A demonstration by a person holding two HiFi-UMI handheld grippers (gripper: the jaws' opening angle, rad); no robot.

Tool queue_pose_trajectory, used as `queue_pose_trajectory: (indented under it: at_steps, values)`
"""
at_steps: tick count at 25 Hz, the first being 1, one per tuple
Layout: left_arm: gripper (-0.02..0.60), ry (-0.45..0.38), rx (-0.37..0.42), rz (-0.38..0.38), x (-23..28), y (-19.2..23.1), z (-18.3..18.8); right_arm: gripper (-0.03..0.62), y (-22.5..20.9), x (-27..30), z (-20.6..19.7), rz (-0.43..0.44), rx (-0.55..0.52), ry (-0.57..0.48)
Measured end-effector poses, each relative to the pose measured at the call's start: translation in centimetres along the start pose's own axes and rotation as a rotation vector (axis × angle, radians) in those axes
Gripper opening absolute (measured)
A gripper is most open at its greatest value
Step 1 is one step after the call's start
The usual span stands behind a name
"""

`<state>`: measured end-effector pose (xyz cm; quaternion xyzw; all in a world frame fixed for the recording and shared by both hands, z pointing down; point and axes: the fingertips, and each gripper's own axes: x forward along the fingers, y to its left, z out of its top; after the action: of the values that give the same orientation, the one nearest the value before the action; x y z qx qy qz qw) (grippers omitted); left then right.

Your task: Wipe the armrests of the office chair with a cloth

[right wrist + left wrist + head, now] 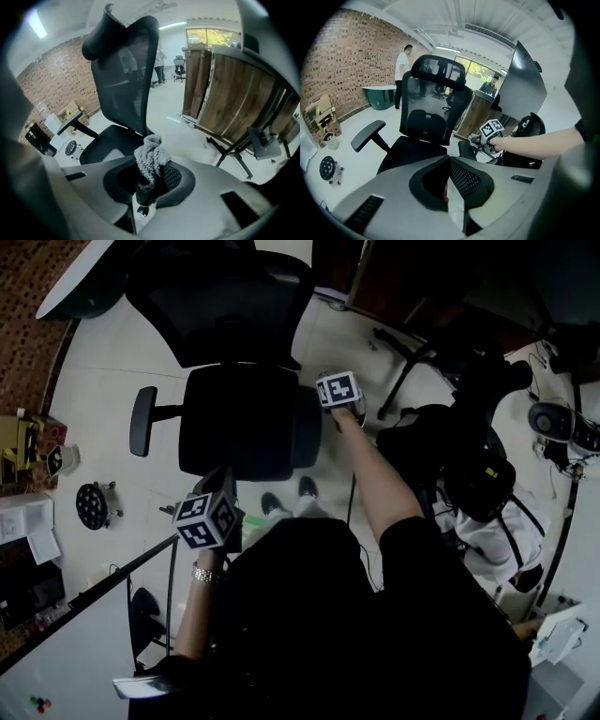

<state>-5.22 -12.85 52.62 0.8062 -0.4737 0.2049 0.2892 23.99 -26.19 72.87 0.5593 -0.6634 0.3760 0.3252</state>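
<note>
At the centre of a pale floor (103,362) stands a black office chair (248,418) with a mesh back and headrest, its seat facing the person. The right tongs (149,183) are pressed shut on a fuzzy grey cloth (150,159). The cloth is pinched low between the pads and sticks up above them in a crumpled tuft.

From the head camera, a bare forearm (375,474) reaches to the chair's seat edge on the person's right. The marker cube (339,390) of these tongs sits just beside the seat. From the left gripper view, the cloth end of the tongs is just above the near armrest (465,149) on that side of the chair. Whether the cloth touches it cannot be told.

The left tongs (449,160) are closed, the pads meeting at the tips with nothing between them. They are held in front of the chair's seat, apart from it, pointing towards the chair's back. The far armrest (143,420), on the person's left, juts out from the seat on its post with nothing touching it.

Behind the chair are a red brick wall (342,70) and a person in a white top (401,70) standing beside a dark green tub (384,96). Left of the chair, a small round black object (91,505) lies on the floor. Right of the chair stands a wooden partition (225,93).
</note>
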Motion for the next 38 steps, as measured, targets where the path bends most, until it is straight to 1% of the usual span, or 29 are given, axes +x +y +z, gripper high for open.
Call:
queue_pose_trajectory:
  at_steps: [2, 4, 6, 8, 9, 13, 16, 18, 22, 24, 27, 29, 31, 34, 36, 38]
  values:
    - [0.005, -0.002, -0.013, 0.012, -0.3, 0.3, -0.2, 0.055, 0.8, -0.2, -1.4, 0.015, -0.016, -0.007]
    - [0.005, -0.007, -0.023, 0.021, -0.3, 0.9, -0.2, 0.052, 1.0, -0.4, -3.4, -0.008, -0.035, -0.016]
    - [0.005, -0.008, -0.024, 0.026, -0.3, 1.3, -0.1, 0.052, 0.8, -0.6, -6.3, -0.039, -0.016, 0.018]
    - [0.005, -0.004, -0.022, 0.021, -0.2, 1.2, 0.0, 0.052, 1.6, -1.3, -8.6, -0.025, 0.003, 0.032]
    - [0.005, -0.004, -0.019, 0.014, 0.0, 1.0, 0.0, 0.052, 2.2, -1.7, -9.5, -0.014, 0.005, 0.026]
    - [0.005, 0.003, 0.007, -0.035, 0.8, -0.3, 0.0, 0.052, 4.0, -3.5, -14.1, -0.007, 0.014, 0.056]
    - [0.005, 0.006, 0.032, -0.067, 1.5, -1.4, 0.3, 0.052, 6.5, -4.9, -15.3, 0.036, 0.035, 0.019]
    - [0.005, 0.010, 0.048, -0.091, 1.9, -2.3, 0.4, 0.052, 7.7, -5.7, -16.0, 0.052, 0.028, 0.010]
    - [0.005, 0.010, 0.069, -0.132, 2.3, -4.1, 0.7, 0.052, 11.3, -7.9, -15.4, 0.109, -0.035, -0.048]
    - [0.005, 0.011, 0.077, -0.146, 2.4, -4.9, 0.8, 0.052, 13.4, -8.6, -16.0, 0.159, -0.049, -0.043]
    - [0.005, 0.016, 0.080, -0.150, 2.4, -6.0, 0.5, 0.052, 16.3, -9.6, -17.3, 0.264, -0.090, -0.016]
    - [0.005, 0.024, 0.080, -0.148, 2.4, -6.7, 0.0, 0.052, 17.2, -10.3, -17.6, 0.308, -0.115, -0.014]
    - [0.005, 0.035, 0.082, -0.142, 2.4, -7.2, -0.5, 0.052, 17.2, -11.2, -17.0, 0.326, -0.083, -0.027]
    - [0.005, 0.042, 0.071, -0.133, 2.3, -8.1, -0.9, 0.052, 16.2, -13.0, -14.7, 0.345, 0.018, -0.086]
    - [0.005, 0.031, 0.068, -0.126, 2.5, -8.8, -0.7, 0.052, 15.6, -14.1, -12.5, 0.352, 0.049, -0.135]
    - [0.005, 0.015, 0.065, -0.111, 2.2, -8.8, -0.4, 0.052, 16.0, -15.2, -10.5, 0.363, 0.064, -0.173]
